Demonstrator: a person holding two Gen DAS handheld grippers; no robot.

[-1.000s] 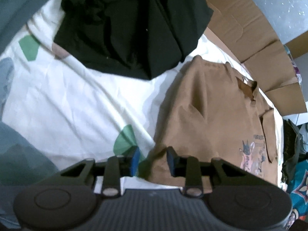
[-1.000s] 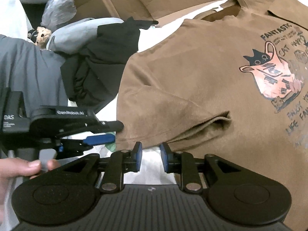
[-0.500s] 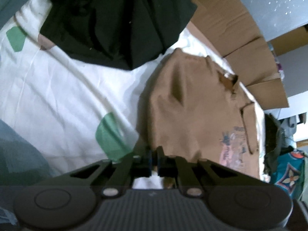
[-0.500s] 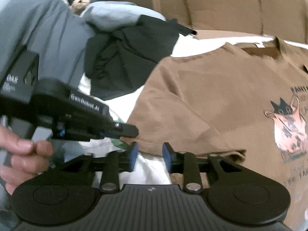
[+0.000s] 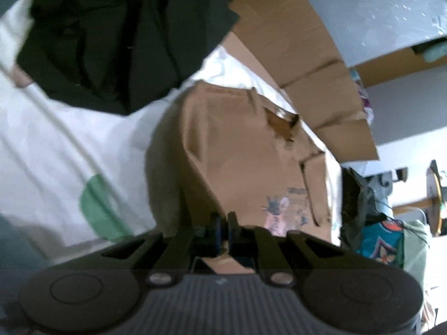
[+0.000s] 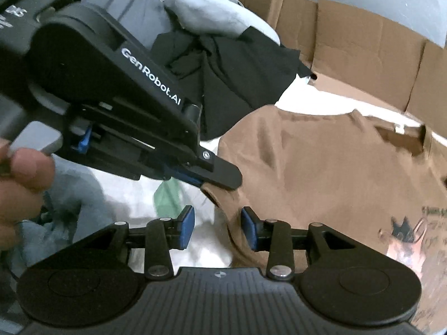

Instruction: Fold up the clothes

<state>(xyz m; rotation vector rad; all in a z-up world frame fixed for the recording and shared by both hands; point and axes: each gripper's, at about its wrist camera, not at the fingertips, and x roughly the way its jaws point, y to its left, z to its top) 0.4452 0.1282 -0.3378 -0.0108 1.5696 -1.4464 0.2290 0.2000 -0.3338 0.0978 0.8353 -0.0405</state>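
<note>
Brown T-shirt [image 6: 335,173] hem is clamped by the left hand-held gripper [image 5: 222,230]; the right hand-held gripper [image 6: 217,224] is spread apart. Fabric slippage is risked if lifted single-handed.

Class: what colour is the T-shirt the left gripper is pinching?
Brown T-shirt, clearest in the right wrist view.

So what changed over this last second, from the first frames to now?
The left gripper, open a second ago at the brown T-shirt's near edge, shut on that edge and is lifting it off the white sheet. The right gripper stayed open and moved in beside the lifted edge. The black garment and cardboard lie where they were.
</note>
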